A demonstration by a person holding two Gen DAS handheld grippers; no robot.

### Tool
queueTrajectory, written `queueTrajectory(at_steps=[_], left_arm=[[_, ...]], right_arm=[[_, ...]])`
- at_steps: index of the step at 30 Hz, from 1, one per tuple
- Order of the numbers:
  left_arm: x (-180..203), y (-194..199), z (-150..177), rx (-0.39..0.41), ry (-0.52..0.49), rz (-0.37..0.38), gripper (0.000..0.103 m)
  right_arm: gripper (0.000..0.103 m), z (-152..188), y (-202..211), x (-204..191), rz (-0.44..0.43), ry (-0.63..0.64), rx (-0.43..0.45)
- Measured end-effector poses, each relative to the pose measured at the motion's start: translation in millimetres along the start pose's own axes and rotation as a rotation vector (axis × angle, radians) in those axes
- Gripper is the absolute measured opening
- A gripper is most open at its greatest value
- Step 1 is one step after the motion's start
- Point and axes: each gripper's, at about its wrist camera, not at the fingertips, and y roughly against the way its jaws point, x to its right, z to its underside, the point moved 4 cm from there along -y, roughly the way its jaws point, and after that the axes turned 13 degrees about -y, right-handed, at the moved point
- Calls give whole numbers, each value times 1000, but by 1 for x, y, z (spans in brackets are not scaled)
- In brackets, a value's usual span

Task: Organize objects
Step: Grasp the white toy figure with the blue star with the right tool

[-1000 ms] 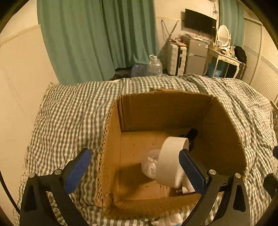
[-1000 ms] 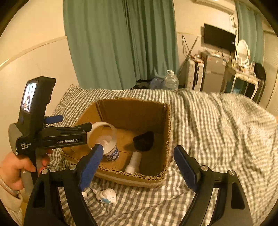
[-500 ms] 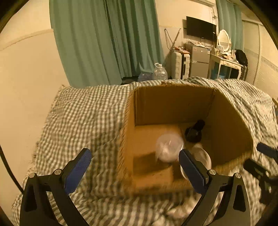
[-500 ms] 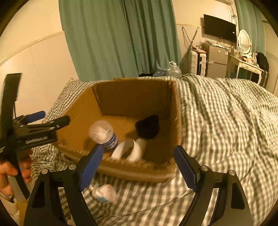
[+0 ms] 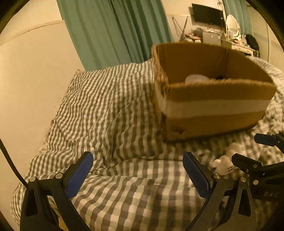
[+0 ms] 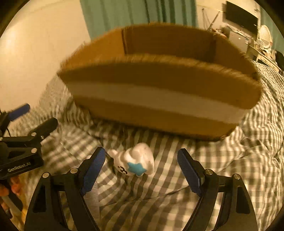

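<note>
A small white toy (image 6: 134, 160) with a blue star and a black mark on its side lies on the checked bedspread (image 6: 142, 199), just in front of the cardboard box (image 6: 159, 85) and apart from it. It sits between the blue pads of the right gripper (image 6: 141, 166), nearer the left pad; I cannot tell whether that pad touches it. The jaws of the right gripper stand wide, closed on nothing.

From the left wrist view the same toy (image 5: 221, 164) shows as a pale blur on the bedspread (image 5: 110, 113), to the right of the left gripper (image 5: 137, 173) and just beside the black frame of the right gripper (image 5: 262, 154), which reaches in from the right edge. The left gripper hangs over bare checked cloth with its jaws wide and nothing between them.

The cardboard box (image 5: 211, 99) rests on the bed, open at the top, with a pale band of tape running along its near wall. Over its near rim a rounded pale object (image 5: 196, 78) and a small dark thing beside it can be seen inside; both are too hidden to name.

In the right wrist view the left gripper (image 6: 30, 124) enters from the left edge, held by a hand (image 6: 7, 188) low in the corner. Green curtains (image 5: 113, 30) hang behind the bed, and a dark screen (image 5: 206, 13) is mounted on the far wall.
</note>
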Motion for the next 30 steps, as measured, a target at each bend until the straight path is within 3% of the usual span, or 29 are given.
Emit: queueTrajectory(at_steps=[8,10,12,15,24,30], left_arm=[[-4,-16,1,-13,35,24,103],[-7,-19,3,-24,49,33,103],[-8,-22,6,-32,62,40,103],[-9,-23,9,-41,74,53,103],[2,-5,11,-37,113,94,103],[42,16,4,-24,50,127,103]], right_arm=[[83,3,-39,-11,19,46,-68],[79,4,-47,-12,20,54,-84],[64,5,-53,-13,13,62,-100],[64,8,-55,-14,23,78,-95],[64,5,3,3,-7,16,40],[64,6,48,19,26,-18,115]])
